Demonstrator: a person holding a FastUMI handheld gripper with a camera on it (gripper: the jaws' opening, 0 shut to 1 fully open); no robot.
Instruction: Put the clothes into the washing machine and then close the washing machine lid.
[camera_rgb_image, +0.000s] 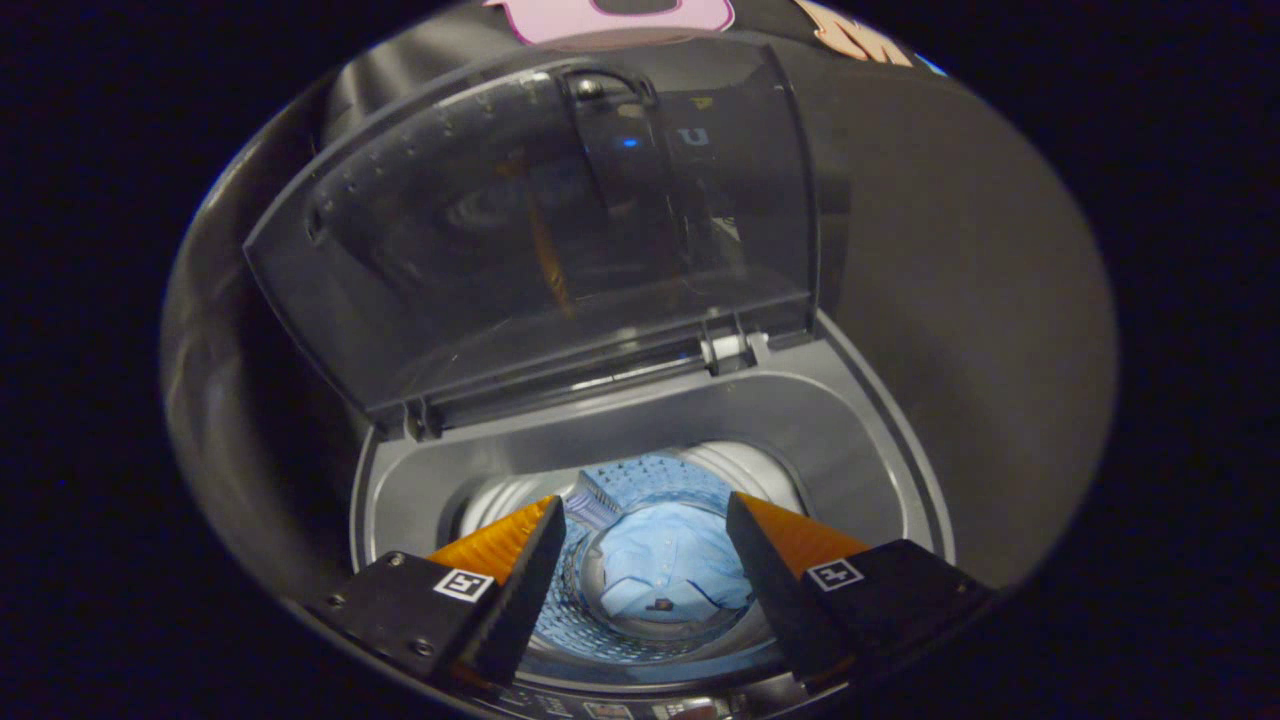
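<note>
A light blue shirt (672, 570) lies at the bottom of the washing machine's drum (655, 478), seen down between my fingers. My gripper (648, 512) hangs open above the drum's mouth, with nothing between its fingers. The grey washing machine top (640, 420) surrounds the opening. Its smoked clear lid (540, 230) stands raised on its hinge (725, 350) just beyond the opening, tilted back toward the wall.
The booth's dark cloth wall (960, 280) rises behind and to the right of the lid. A strip of the control panel (610, 708) runs along the machine's near rim, below my fingers.
</note>
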